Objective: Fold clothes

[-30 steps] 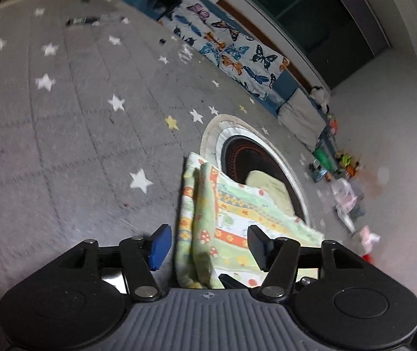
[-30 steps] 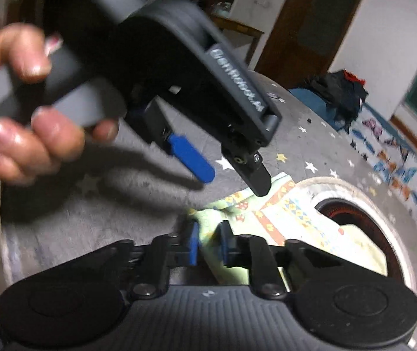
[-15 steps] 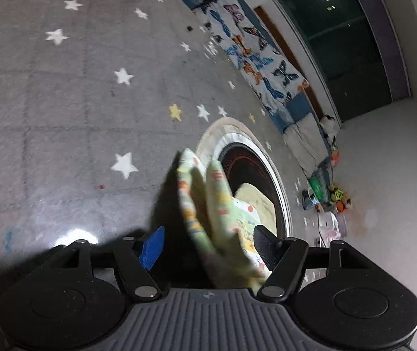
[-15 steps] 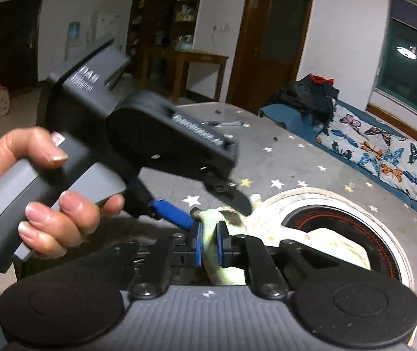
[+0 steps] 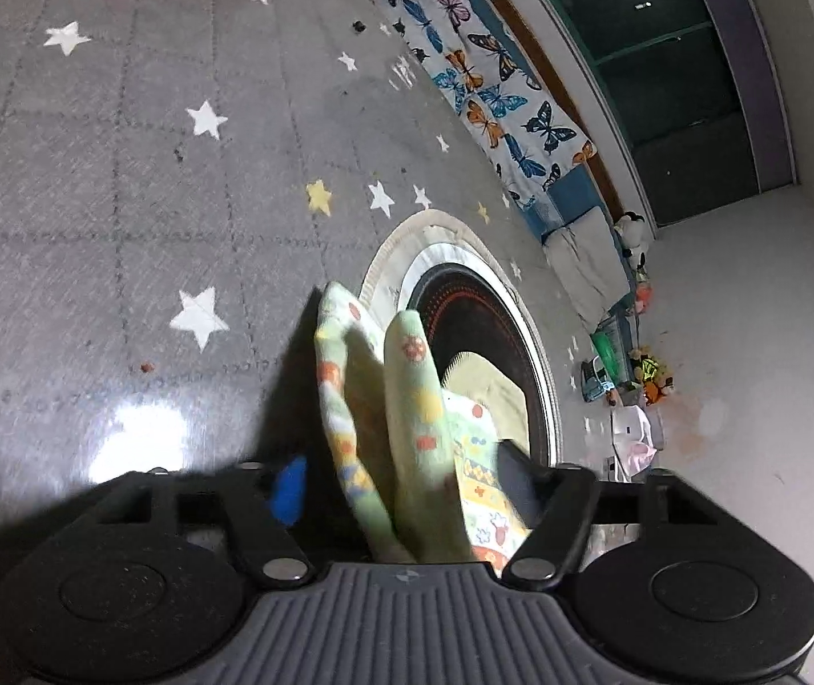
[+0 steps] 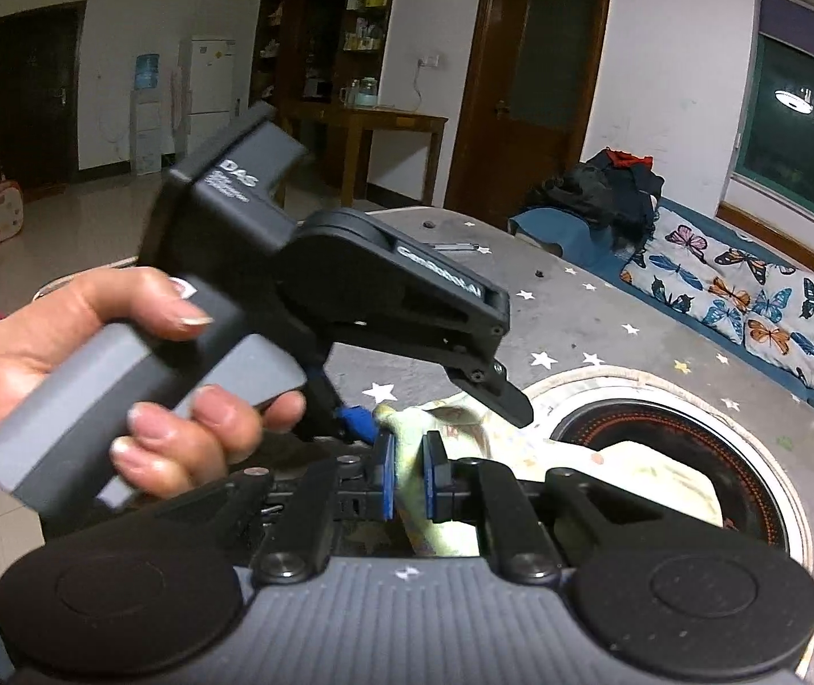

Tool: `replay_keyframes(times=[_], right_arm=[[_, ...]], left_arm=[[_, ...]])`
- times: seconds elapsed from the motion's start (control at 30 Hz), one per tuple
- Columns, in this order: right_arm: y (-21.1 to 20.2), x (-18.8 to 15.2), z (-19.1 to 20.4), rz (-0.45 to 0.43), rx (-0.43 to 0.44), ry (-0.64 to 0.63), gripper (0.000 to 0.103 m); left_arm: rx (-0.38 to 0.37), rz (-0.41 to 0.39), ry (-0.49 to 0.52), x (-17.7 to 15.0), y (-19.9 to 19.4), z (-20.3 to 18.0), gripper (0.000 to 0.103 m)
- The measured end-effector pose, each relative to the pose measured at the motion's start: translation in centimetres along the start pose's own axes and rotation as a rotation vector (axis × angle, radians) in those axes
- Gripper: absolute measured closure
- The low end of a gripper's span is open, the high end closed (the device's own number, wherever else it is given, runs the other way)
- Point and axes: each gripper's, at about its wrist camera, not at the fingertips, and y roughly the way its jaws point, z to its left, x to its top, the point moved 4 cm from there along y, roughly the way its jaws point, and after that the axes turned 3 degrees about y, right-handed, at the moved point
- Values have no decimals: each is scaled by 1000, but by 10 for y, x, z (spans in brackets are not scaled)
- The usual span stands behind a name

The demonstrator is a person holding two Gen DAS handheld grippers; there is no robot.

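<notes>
A pale green printed garment [image 6: 452, 468] is pinched between the narrow blue pads of the right gripper [image 6: 407, 476], lifted above a grey star-patterned mat [image 5: 121, 171]. Beside it, the left gripper [image 5: 401, 485] stands wide with cloth between its fingers. The round rug [image 5: 464, 285] lies just beyond. Only the right view shows the left hand [image 6: 93, 377], a wooden door [image 6: 538, 74] and shelves [image 6: 361, 28]; the left view shows toys [image 5: 647, 371].

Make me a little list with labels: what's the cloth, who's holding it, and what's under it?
cloth: pale green patterned garment, bunched and lifted
right gripper: shut on the garment's edge
left gripper: open, garment between its fingers
left hand: holding the left gripper's handle
under it: grey star-print table cover with a round black burner
</notes>
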Motion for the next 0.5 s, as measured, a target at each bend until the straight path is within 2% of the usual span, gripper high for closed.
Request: replay_keyframes(times=[0.1, 0.2, 0.3, 0.43, 0.5], right_arm=[[2, -3, 3, 10, 10, -7, 94], [0, -8, -2, 19, 3, 8, 92], [-4, -16, -16, 30, -22, 50, 84], [-10, -26, -36, 45, -55, 105, 84], [-14, -36, -57, 60, -100, 158, 84]], left_arm=[[6, 2, -8, 2, 4, 5, 71], [15, -3, 8, 2, 4, 7, 89], [27, -5, 35, 2, 3, 7, 91], [41, -4, 60, 1, 3, 8, 91], [47, -5, 73, 0, 3, 8, 91]])
